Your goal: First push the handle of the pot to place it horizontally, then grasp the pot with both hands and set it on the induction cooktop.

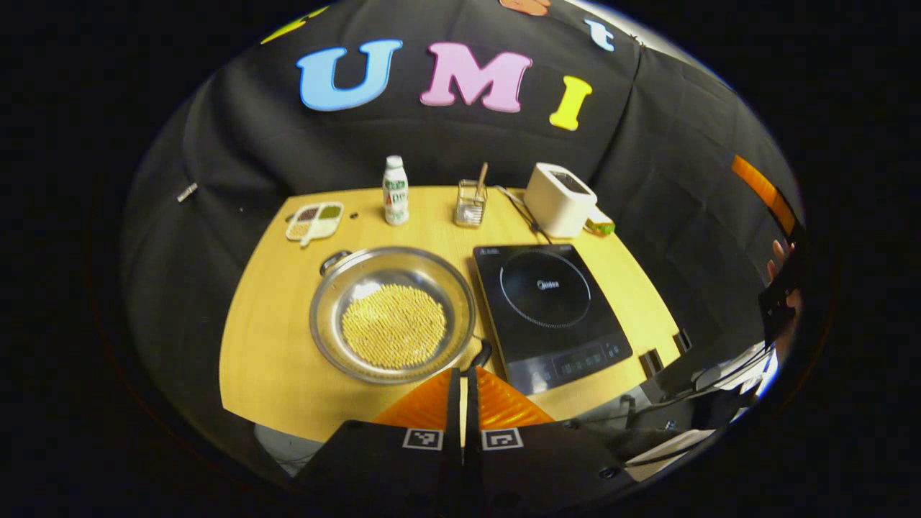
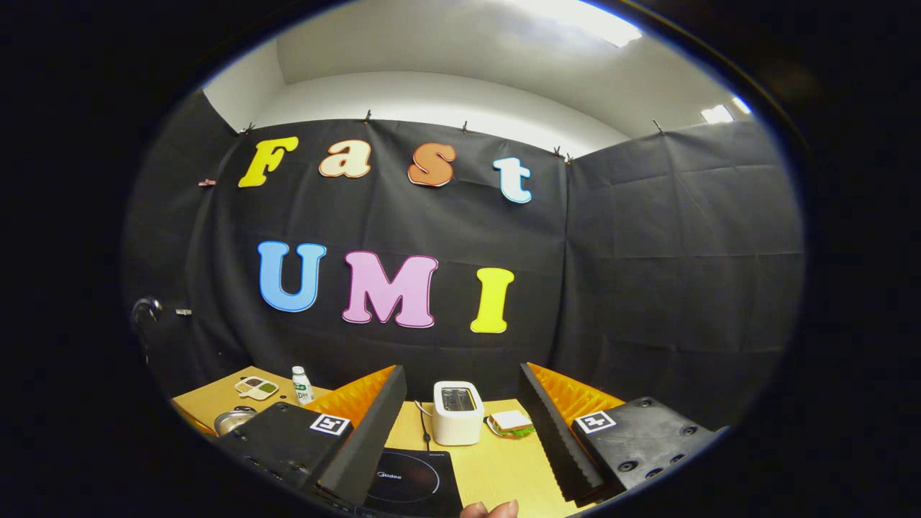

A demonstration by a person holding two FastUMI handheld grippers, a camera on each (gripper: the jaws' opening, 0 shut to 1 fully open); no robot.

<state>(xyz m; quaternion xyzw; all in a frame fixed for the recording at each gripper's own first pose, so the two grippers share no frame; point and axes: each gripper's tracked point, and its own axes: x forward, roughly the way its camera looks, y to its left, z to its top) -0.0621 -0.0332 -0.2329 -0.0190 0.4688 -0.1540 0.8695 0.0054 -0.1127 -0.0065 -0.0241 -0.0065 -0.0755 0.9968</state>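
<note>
A wide steel pot point(image 1: 392, 313) holding yellow grains sits on the wooden table point(image 1: 266, 345), left of the black induction cooktop point(image 1: 547, 309). Its two handles lie on a diagonal: one at the far left point(image 1: 334, 260), a dark one at the near right point(image 1: 481, 354). My left gripper point(image 1: 464, 370) is shut with nothing in it, its tips just short of that near handle. My right gripper point(image 2: 460, 417) is held high and open, facing the wall. Below it are the cooktop point(image 2: 410, 482) and the pot's rim point(image 2: 234, 419).
Along the table's back stand a sectioned snack tray point(image 1: 314, 220), a white bottle point(image 1: 394, 191), a wire holder point(image 1: 470, 203), a white toaster point(image 1: 559, 199) and a sandwich point(image 1: 599, 225). A hand holding the other gripper point(image 1: 781, 288) is at the far right. A fingertip point(image 2: 489, 509) pokes in at the bottom.
</note>
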